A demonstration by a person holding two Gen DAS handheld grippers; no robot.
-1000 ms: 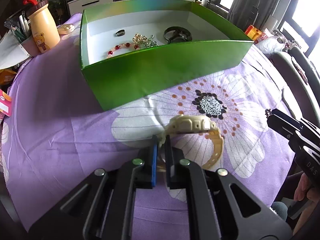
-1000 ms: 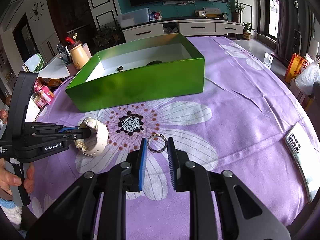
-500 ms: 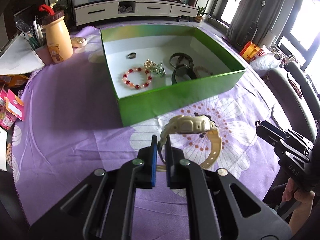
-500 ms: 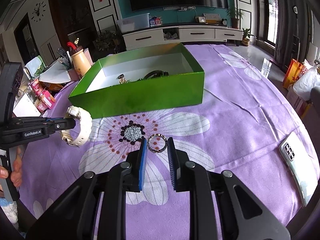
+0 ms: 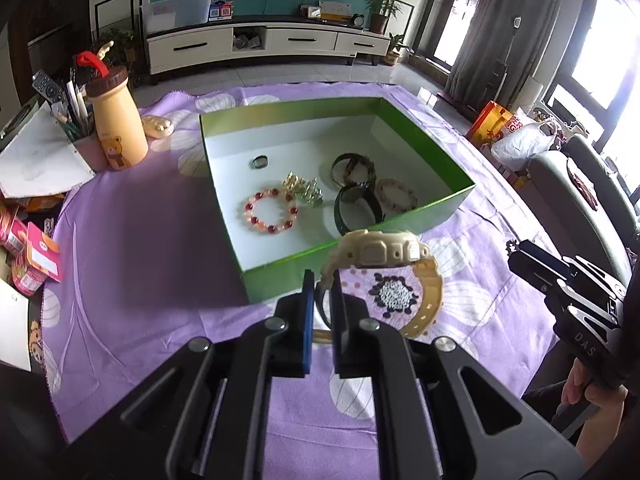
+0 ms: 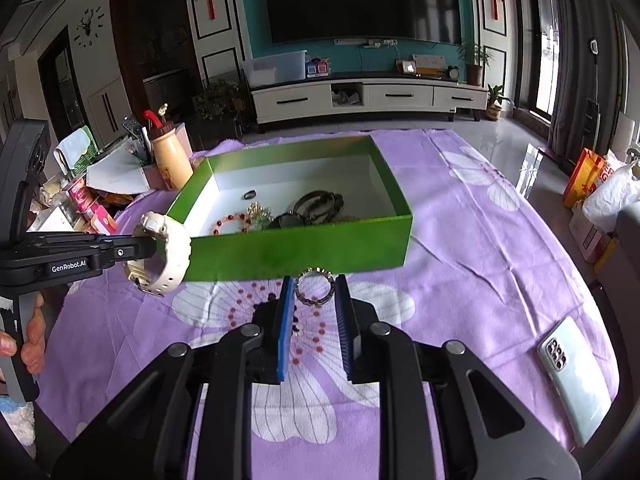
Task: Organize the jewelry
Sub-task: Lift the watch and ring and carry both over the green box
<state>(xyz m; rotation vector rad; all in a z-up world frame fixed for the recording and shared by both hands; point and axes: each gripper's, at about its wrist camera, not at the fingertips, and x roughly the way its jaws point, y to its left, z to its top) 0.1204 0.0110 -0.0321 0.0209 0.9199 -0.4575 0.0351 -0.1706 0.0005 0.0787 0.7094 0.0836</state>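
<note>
The left gripper [image 5: 322, 300] pinched the cream watch [image 5: 384, 264] by its strap, raised before the green box [image 5: 360, 256]; the right gripper [image 6: 314, 312] held the beaded ring [image 6: 315, 287] off the worktop [image 6: 500, 248]

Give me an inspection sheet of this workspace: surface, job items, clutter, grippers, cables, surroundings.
Surface: purple floral tablecloth.
Job's things: green box holds red bead bracelet, ring, gold piece and dark bangles; cream watch held up near the box's front wall.
Clutter: bear bottle, phone, papers and packets at left.
Grippers: left gripper shut on cream watch; right gripper holds small bead bracelet between its fingers.
Cables: nothing seen on the table.
Surroundings: TV, white cabinet.
</note>
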